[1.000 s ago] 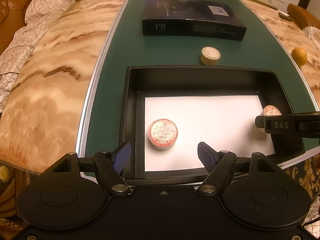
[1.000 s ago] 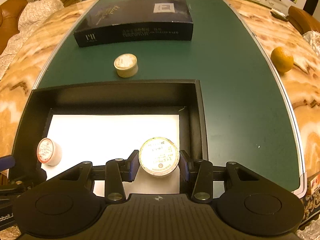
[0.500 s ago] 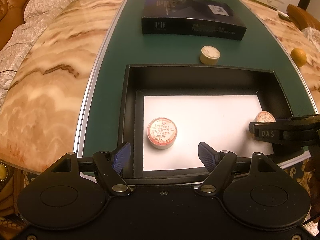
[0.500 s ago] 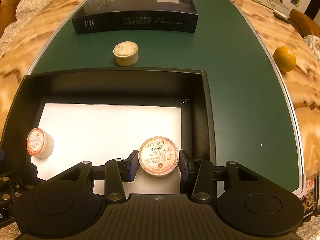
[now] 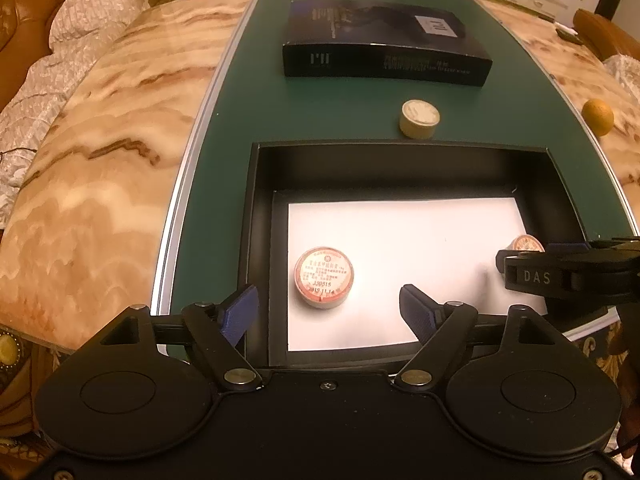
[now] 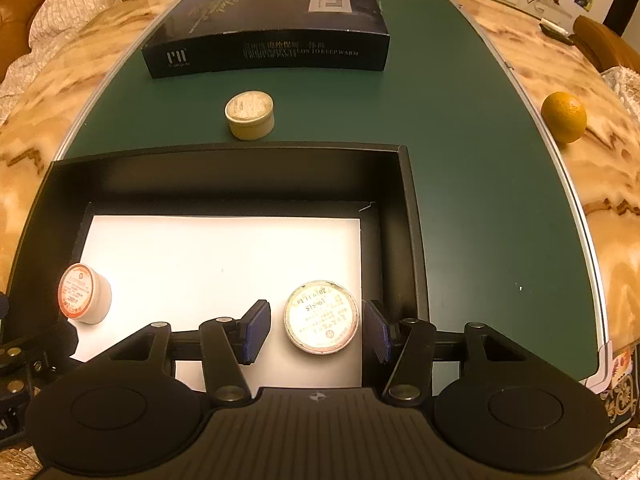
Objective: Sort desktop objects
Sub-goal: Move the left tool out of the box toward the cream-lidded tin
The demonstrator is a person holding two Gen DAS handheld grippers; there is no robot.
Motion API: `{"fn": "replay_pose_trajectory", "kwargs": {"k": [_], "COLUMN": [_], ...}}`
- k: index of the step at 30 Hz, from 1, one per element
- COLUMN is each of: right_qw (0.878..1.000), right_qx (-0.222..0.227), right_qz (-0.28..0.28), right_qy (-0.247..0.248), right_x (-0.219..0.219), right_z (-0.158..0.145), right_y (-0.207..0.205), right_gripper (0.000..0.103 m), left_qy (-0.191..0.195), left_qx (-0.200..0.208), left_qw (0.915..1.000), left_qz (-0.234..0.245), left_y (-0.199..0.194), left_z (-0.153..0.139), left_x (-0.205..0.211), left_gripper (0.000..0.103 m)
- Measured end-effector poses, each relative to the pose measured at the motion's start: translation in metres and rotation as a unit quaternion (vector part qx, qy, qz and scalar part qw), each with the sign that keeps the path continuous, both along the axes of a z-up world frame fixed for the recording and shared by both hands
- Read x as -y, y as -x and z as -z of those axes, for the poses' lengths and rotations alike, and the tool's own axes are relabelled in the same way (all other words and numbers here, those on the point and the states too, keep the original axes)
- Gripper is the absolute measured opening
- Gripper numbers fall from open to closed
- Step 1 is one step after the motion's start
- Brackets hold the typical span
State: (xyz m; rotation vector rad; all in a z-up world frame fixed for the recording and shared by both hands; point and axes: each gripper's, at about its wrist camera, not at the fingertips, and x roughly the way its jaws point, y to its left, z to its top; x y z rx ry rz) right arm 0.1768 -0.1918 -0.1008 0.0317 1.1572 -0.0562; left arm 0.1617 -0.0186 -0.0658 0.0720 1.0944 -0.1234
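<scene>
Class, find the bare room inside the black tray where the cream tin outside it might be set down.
Inside the black tray, the white liner lies bare between the left red-lidded tin and the right tin, back to the far wall. It is crowded around the right tin, where the open right gripper straddles it. The cream tin waits behind the tray.

Two red-labelled round tins (image 6: 321, 317) (image 6: 83, 293) lie in the black tray (image 6: 412, 216); a cream tin (image 6: 250, 115) sits beyond.
</scene>
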Motion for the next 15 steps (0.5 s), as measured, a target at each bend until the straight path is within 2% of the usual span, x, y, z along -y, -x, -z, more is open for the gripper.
{"fn": "replay_pose_trajectory", "kwargs": {"k": [8,11,15], "right_qw": [1.000,0.999,0.998], "right_qx": [0.020,0.033,0.047], "right_qz": [0.003,0.004,0.010], "right_qy": [-0.019,-0.025,-0.035], "right_x": [0.007,0.010,0.016], "right_z": [-0.014,-0.020,-0.028], "right_y": [0.008,0.012,0.016], "right_gripper": [0.056,0.064,0.065], "left_qy": [-0.008,-0.012,-0.020], "left_qx": [0.007,0.012,0.026], "left_qw": [0.9999,0.9999,0.9995], "left_qz": [0.001,0.003,0.005], "left_y": [-0.005,-0.009,-0.018], "left_z": [-0.004,-0.008,-0.016], "left_x": [0.007,0.010,0.018], "left_gripper": [0.085,0.088,0.094]}}
